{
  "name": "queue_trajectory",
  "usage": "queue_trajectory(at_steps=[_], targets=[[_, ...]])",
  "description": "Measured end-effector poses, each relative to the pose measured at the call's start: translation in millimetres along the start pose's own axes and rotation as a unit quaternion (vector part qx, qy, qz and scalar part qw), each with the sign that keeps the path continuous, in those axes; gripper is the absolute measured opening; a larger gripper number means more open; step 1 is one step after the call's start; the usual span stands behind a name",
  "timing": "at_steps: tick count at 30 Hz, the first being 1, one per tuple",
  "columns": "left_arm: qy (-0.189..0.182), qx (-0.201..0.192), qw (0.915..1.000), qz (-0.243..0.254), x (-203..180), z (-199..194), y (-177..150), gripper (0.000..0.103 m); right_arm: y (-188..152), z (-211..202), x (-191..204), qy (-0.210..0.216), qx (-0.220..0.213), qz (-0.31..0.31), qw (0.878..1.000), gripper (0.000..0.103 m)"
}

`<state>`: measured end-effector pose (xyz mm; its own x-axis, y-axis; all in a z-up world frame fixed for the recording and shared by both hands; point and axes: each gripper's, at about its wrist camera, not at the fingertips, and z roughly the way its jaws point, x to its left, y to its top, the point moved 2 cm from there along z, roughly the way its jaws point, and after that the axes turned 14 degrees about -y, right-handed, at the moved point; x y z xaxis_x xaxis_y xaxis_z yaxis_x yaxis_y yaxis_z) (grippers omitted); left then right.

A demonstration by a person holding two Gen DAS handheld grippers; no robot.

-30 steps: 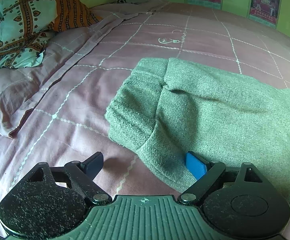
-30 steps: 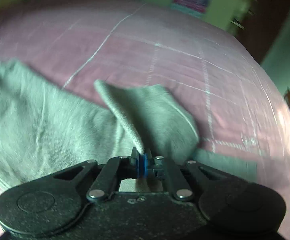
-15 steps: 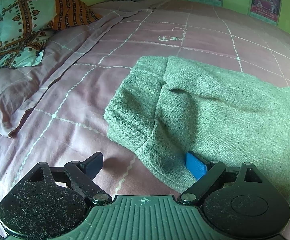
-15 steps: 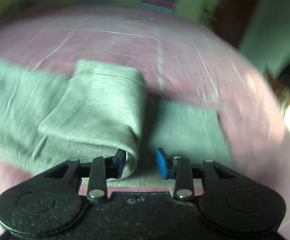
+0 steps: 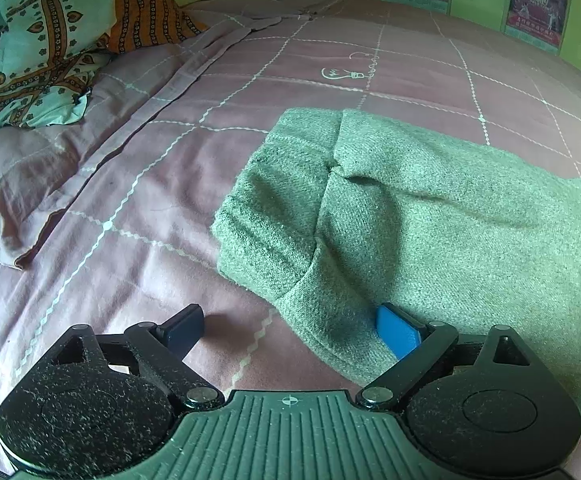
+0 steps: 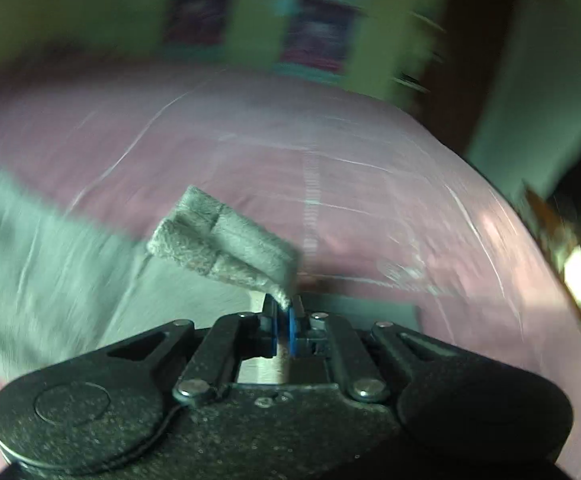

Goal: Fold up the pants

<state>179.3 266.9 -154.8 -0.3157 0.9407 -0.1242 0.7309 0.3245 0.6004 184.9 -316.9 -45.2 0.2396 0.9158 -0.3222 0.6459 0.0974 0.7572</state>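
Left wrist view: the left gripper (image 5: pixel 286 326) rests low over the pink quilted bedspread (image 5: pixel 138 208) with its jaws wide apart and nothing pressed between them. The grey-green knitted pants (image 5: pixel 430 216) lie flat on the bedspread, ahead of and to the right of the jaws; a folded corner of the fabric reaches into the gap and lies against the blue right pad (image 5: pixel 396 330), while the dark left pad (image 5: pixel 184 324) stands clear over bare bedspread. The visible end of the pants is already doubled, one layer lapped over another. A patterned turquoise-and-orange cloth (image 5: pixel 38 40) lies well apart, far ahead to the left. Right wrist view: the picture is blurred by motion. The right gripper (image 6: pixel 284 320) has its jaws together, clamped on a doubled cuff end (image 6: pixel 226 244) of the pants, which stands up just ahead of the pads, lifted off the bedspread. The rest of the pants spreads to the left of the jaws. Assessment: folding is under way, not finished; the lifted end probably remains to be carried over the body of the pants, laid down and released.
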Motion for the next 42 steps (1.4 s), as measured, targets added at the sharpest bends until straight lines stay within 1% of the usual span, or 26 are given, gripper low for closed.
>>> queue_trajectory(at_steps=[2, 5, 6, 7, 8, 11, 13, 16, 17, 18, 20, 22, 24, 26, 28, 30, 32, 33, 35, 36, 37, 38, 39, 40, 41, 42], targets=[[-0.002, 0.000, 1.0000, 0.000, 0, 0, 0, 0.093, -10, 3, -43, 0.005, 0.024, 0.103, 0.994, 0.005], [-0.002, 0.000, 1.0000, 0.000, 0, 1, 0, 0.094, -42, 25, -85, 0.036, 0.077, 0.227, 0.970, 0.005], [-0.002, 0.000, 1.0000, -0.001, 0, 1, 0, 0.094, -54, 36, -92, 0.039, 0.101, 0.250, 0.962, 0.005], [-0.002, 0.000, 1.0000, -0.001, 0, 1, 0, 0.094, -68, 52, -93, 0.042, 0.139, 0.264, 0.954, 0.005], [-0.002, 0.000, 1.0000, -0.002, 1, 1, 1, 0.094, -78, 60, -94, 0.054, 0.158, 0.280, 0.945, 0.005], [-0.007, -0.003, 0.9999, -0.010, 3, -1, 2, 0.094, -81, 58, -107, 0.072, 0.153, 0.338, 0.926, 0.007], [-0.013, -0.015, 0.9996, -0.020, 6, -6, 3, 0.094, -81, 53, -112, 0.069, 0.152, 0.342, 0.925, 0.012], [-0.037, -0.045, 0.9976, -0.038, 12, -17, 5, 0.093, -79, 53, -112, 0.062, 0.154, 0.344, 0.924, 0.014], [-0.044, -0.051, 0.9965, -0.049, 15, -18, 7, 0.088, -79, 50, -111, 0.059, 0.154, 0.344, 0.924, 0.016], [-0.054, -0.053, 0.9953, -0.061, 18, -18, 8, 0.073, -78, 51, -111, 0.055, 0.153, 0.342, 0.925, 0.016], [-0.079, -0.042, 0.9925, -0.084, 23, -11, 10, 0.053, -74, 55, -105, 0.045, 0.153, 0.330, 0.930, 0.014], [-0.092, -0.038, 0.9890, -0.109, 27, -5, 10, 0.052, -64, 59, -95, 0.035, 0.152, 0.302, 0.941, 0.008], [-0.106, -0.043, 0.9855, -0.125, 31, -3, 11, 0.043, -50, 55, -87, 0.034, 0.138, 0.276, 0.951, 0.006], [-0.121, -0.057, 0.9796, -0.150, 41, -6, 11, 0.038, -34, 48, -84, 0.041, 0.115, 0.263, 0.957, 0.005], [-0.141, -0.067, 0.9720, -0.176, 51, -8, 7, 0.036, -14, 32, -85, 0.063, 0.069, 0.261, 0.961, 0.005], [-0.145, -0.070, 0.9726, -0.168, 52, -7, 3, 0.036, 3, 10, -90, 0.095, -0.001, 0.264, 0.960, 0.005], [-0.143, -0.072, 0.9742, -0.159, 50, -7, 1, 0.036, 8, -2, -99, 0.117, -0.041, 0.277, 0.953, 0.005], [-0.144, -0.073, 0.9740, -0.160, 51, -6, 1, 0.036, 5, 0, -103, 0.115, -0.039, 0.283, 0.951, 0.005], [-0.141, -0.071, 0.9750, -0.156, 50, -6, 1, 0.036, -12, 19, -109, 0.093, 0.004, 0.289, 0.953, 0.005], [-0.139, -0.069, 0.9764, -0.150, 49, -6, 2, 0.036, -27, 34, -111, 0.076, 0.041, 0.291, 0.953, 0.005], [-0.137, -0.066, 0.9778, -0.144, 48, -6, 4, 0.036, -44, 52, -111, 0.057, 0.094, 0.295, 0.949, 0.005], [-0.136, -0.063, 0.9789, -0.139, 47, -7, 4, 0.036, -65, 73, -110, 0.048, 0.164, 0.301, 0.938, 0.005], [-0.135, -0.062, 0.9795, -0.136, 47, -8, 5, 0.036, -81, 82, -113, 0.064, 0.183, 0.324, 0.926, 0.003], [-0.136, -0.060, 0.9801, -0.132, 47, -8, 6, 0.037, -88, 80, -119, 0.073, 0.171, 0.349, 0.919, 0.003], [-0.136, -0.058, 0.9807, -0.128, 47, -9, 6, 0.038, -91, 78, -123, 0.077, 0.168, 0.365, 0.912, 0.003], [-0.137, -0.057, 0.9811, -0.124, 47, -10, 5, 0.039, -91, 76, -124, 0.076, 0.165, 0.365, 0.913, 0.004]])
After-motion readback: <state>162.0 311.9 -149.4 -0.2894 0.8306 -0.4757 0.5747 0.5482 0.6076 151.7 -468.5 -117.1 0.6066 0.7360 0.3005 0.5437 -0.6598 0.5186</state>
